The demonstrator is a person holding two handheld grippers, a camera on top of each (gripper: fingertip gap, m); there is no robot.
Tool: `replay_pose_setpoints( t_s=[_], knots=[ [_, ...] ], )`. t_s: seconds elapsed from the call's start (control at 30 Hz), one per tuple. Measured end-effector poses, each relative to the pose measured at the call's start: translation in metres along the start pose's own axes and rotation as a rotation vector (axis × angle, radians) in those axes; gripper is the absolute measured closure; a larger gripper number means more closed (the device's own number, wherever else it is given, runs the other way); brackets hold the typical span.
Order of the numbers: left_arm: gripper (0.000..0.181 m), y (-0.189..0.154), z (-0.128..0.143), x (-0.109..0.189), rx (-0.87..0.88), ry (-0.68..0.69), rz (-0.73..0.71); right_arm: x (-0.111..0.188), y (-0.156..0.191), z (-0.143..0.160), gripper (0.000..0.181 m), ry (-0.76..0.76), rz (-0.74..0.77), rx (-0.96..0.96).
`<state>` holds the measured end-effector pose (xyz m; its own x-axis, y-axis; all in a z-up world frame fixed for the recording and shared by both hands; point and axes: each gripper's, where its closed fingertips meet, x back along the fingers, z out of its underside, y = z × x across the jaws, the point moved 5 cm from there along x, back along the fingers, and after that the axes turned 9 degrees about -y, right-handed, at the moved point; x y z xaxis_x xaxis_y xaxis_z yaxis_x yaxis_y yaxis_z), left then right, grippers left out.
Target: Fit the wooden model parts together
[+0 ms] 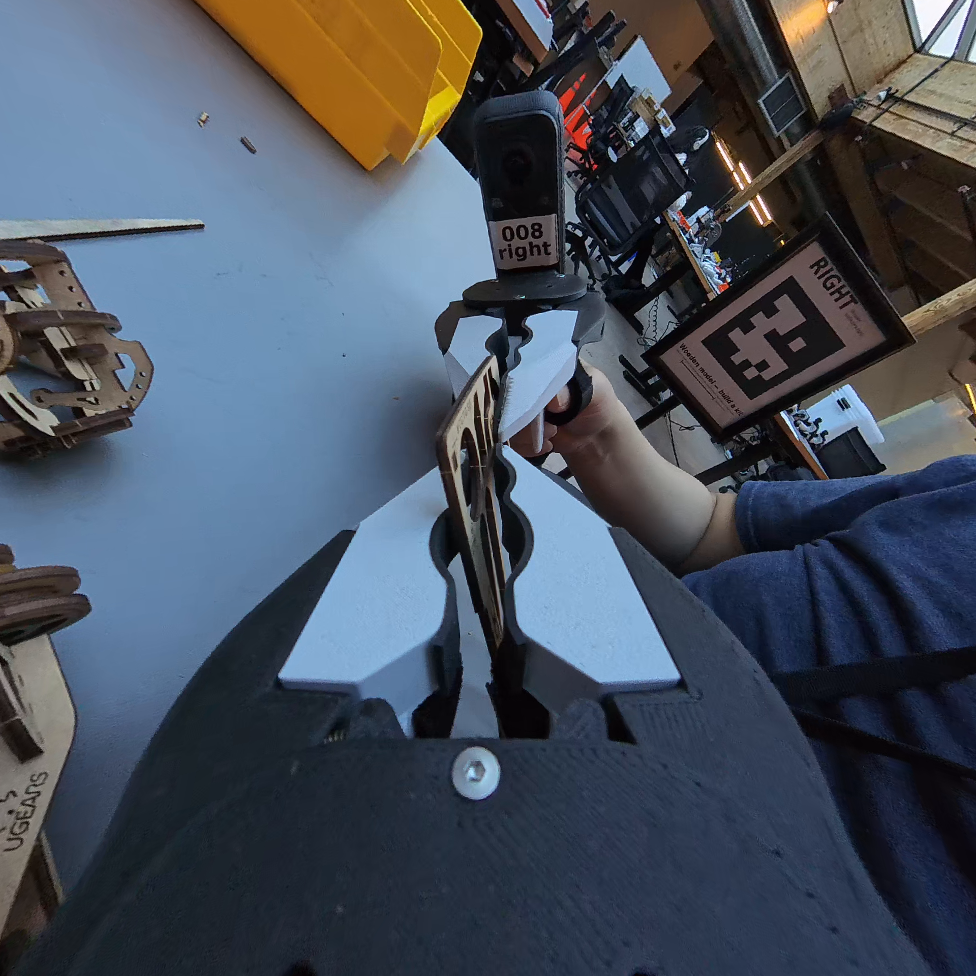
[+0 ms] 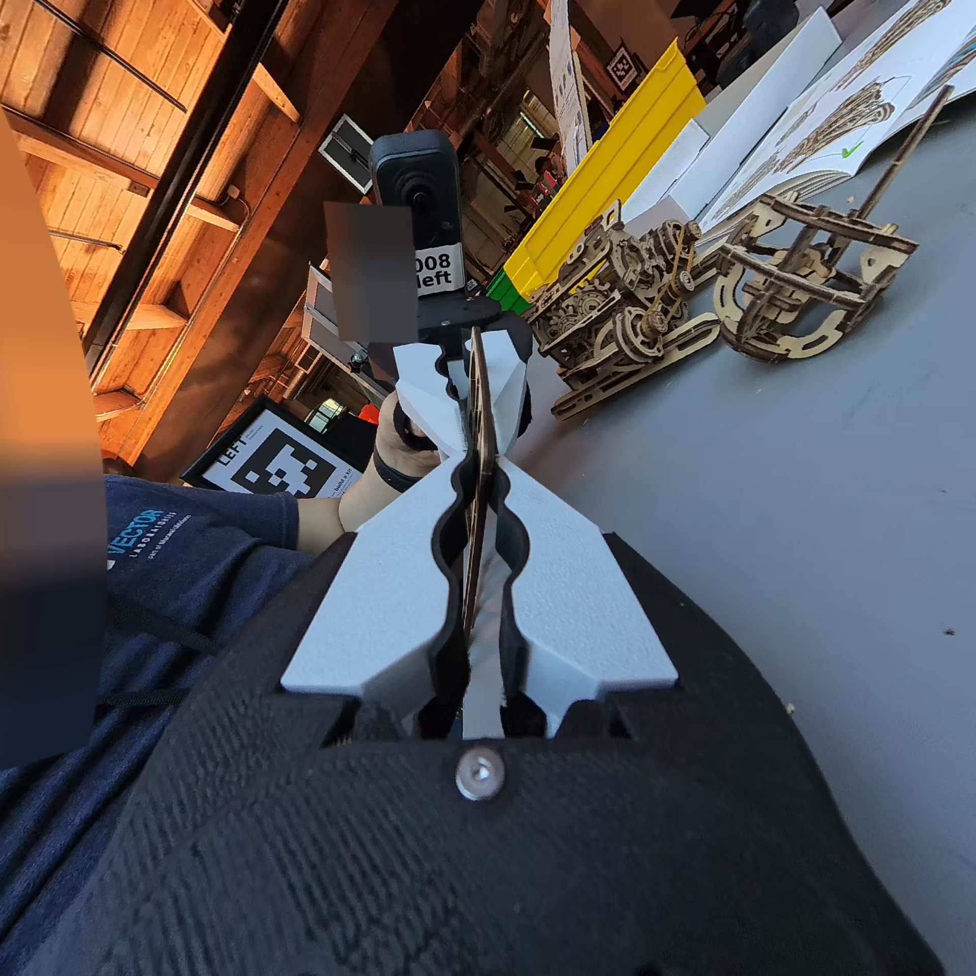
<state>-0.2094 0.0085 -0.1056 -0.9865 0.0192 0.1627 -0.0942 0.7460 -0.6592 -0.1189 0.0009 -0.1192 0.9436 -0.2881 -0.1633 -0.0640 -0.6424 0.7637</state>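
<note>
A thin wooden sheet (image 1: 478, 507) of laser-cut parts is held in the air above the grey bench (image 1: 274, 327), clamped edge-on between both tools. The left tool (image 1: 494, 475) is closed on the sheet's near end, and the right tool (image 2: 478, 475) is closed on the opposite end, so that the two tools face each other tip to tip. The sheet's long axis is seen to run straight along the line joining the tools, its flat faces pressed by the pads. Neither hand is nearer; the sheet is shared equally. The partly built wooden model (image 2: 623, 301) and a curved wooden frame (image 2: 808, 285) are left standing on the bench, well apart, off to one side.
</note>
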Motion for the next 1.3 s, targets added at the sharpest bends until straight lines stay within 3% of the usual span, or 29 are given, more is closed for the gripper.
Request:
replay_pose_setpoints(
  t_s=[1.3],
  knots=[
    [0.180,-0.0031,0.0012,0.0009,-0.034,0.023,0.002,-0.0008,-0.0013,0.0017,0.179,0.019,-0.010,-0.031]
  ],
)
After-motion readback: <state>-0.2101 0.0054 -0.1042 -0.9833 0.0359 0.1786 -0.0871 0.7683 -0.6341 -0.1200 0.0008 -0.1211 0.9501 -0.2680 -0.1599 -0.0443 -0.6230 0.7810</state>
